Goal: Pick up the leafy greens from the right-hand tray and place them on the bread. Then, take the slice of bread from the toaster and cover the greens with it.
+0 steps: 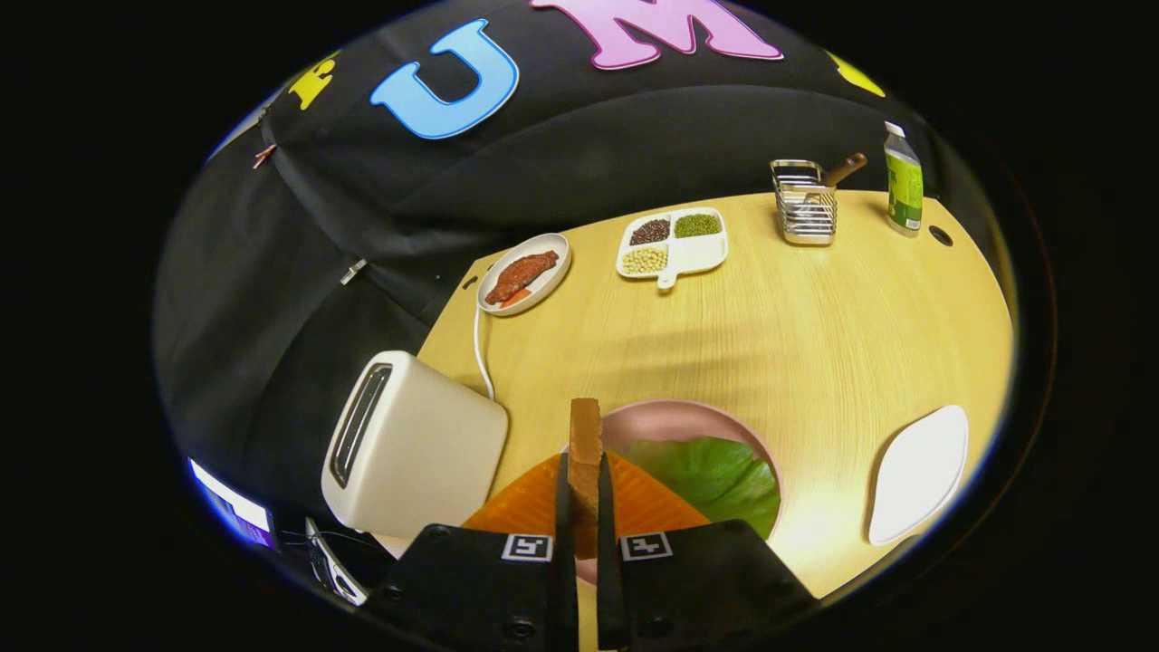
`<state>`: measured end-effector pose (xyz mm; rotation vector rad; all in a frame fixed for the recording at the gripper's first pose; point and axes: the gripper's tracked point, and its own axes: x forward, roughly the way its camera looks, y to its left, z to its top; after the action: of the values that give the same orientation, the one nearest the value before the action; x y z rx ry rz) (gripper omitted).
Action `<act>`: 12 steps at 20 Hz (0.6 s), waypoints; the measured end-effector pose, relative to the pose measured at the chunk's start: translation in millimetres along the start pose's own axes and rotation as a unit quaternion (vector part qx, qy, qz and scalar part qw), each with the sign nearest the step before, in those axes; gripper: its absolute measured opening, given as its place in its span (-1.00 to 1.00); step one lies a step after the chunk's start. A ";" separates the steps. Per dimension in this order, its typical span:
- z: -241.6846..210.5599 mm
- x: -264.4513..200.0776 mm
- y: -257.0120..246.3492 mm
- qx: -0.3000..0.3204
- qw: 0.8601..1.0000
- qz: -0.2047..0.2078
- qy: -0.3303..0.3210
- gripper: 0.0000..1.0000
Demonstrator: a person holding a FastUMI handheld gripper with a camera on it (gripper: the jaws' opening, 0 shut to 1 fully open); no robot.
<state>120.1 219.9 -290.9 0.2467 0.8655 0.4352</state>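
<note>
Your gripper (584,507) has its jaws clamped on the bread slice (585,444), held edge-on above the greens (715,471) on the pink plate (670,421); release it tilted and it slides off.

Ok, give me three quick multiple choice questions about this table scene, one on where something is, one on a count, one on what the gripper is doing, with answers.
1. Where is the toaster?
A. Beside the bottle
B. Beside the pink plate, near the table's edge
C. Behind the wire rack

2. How many sections of the divided dish hold beans or grains?
A. One
B. Three
C. Five

3. What is the gripper doing?
A. Open over the steak
B. Shut on nothing
C. Shut on a slice of bread

Answers:
1 B, it stands next to the pink plate holding the leafy greens.
2 B, three sections are filled, one is bare.
3 C, both fingers press the upright slice of bread.
</note>
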 end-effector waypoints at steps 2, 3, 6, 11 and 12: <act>0.1 0.4 -9.4 0.004 1.000 -0.006 -0.001 -0.75; -0.6 -0.5 -15.3 0.006 1.000 -0.012 -0.002 -0.75; -4.3 -3.5 -34.1 0.012 0.999 -0.036 0.003 -0.75; -17.0 -8.8 -59.4 0.014 0.997 -0.073 0.008 -0.39; -19.5 -10.7 -64.5 0.012 0.997 -0.081 0.009 -0.29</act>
<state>116.2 158.6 -320.5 0.1934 0.9008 0.2756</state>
